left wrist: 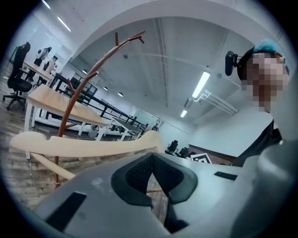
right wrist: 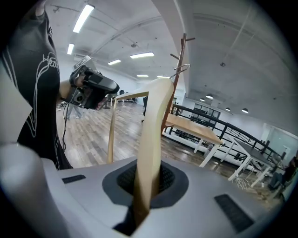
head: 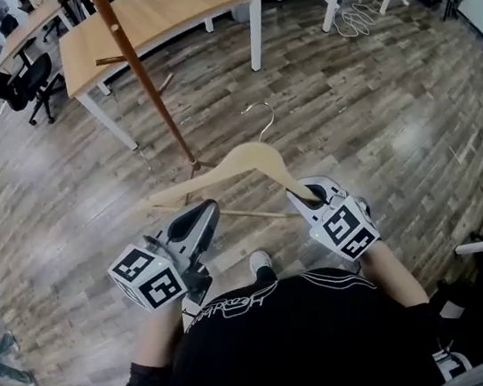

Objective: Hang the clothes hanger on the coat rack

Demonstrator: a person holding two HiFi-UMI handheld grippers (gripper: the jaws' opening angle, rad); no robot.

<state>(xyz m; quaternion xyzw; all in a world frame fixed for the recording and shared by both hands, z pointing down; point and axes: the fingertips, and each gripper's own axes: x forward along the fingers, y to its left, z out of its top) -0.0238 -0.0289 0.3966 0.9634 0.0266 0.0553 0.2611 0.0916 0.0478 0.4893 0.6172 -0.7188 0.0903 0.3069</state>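
Note:
A pale wooden clothes hanger [head: 237, 166] with a metal hook [head: 262, 121] is held level in front of me, above the wood floor. My right gripper [head: 313, 193] is shut on its right end; in the right gripper view the hanger's arm [right wrist: 151, 139] rises from between the pads. To the left, my left gripper [head: 199, 221] sits under the hanger's left arm with its jaws shut and nothing between them; the hanger [left wrist: 88, 146] passes just beyond its tips. The brown coat rack [head: 143, 76] stands a little ahead, left of the hook, also as coat rack [left wrist: 77, 100] and coat rack [right wrist: 180, 60].
A light wooden table [head: 161, 15] stands behind the rack, with a black office chair [head: 22, 81] to its left. More tables and loose cables [head: 355, 18] lie at the back right. My shoe [head: 261, 264] shows below the hanger.

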